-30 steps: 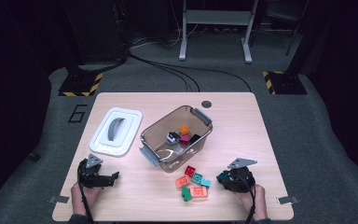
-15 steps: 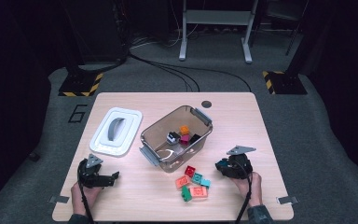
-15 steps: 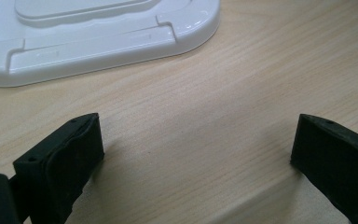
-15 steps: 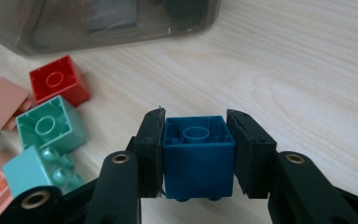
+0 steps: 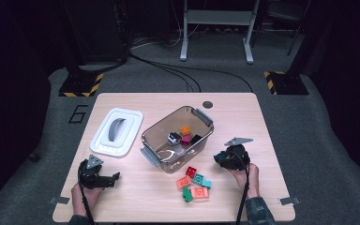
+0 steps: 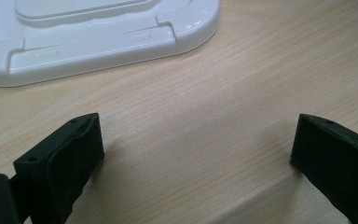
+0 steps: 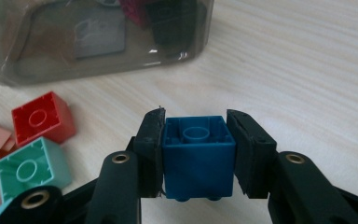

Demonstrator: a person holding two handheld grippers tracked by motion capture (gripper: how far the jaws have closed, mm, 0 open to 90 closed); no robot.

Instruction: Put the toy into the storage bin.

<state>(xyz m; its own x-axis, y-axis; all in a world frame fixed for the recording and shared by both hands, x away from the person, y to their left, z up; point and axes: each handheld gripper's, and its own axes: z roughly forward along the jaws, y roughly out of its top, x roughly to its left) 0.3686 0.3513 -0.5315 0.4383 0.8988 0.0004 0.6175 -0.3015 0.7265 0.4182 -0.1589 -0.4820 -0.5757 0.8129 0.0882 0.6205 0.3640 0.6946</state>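
Right now my right gripper (image 7: 195,154) is pinching a blue brick (image 7: 198,156) by its two sides, held just above the worktop (image 5: 243,112) beside the clear bin (image 5: 177,140) and near the loose bricks (image 5: 193,183). Meanwhile my left gripper (image 6: 196,154) rests with its jaws spread wide over bare wood, close to the white lid (image 6: 98,32).

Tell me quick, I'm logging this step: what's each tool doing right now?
Left tool: open, nothing between its jaws, low over the table.
Right tool: closed on a blue brick, beside the clear bin.
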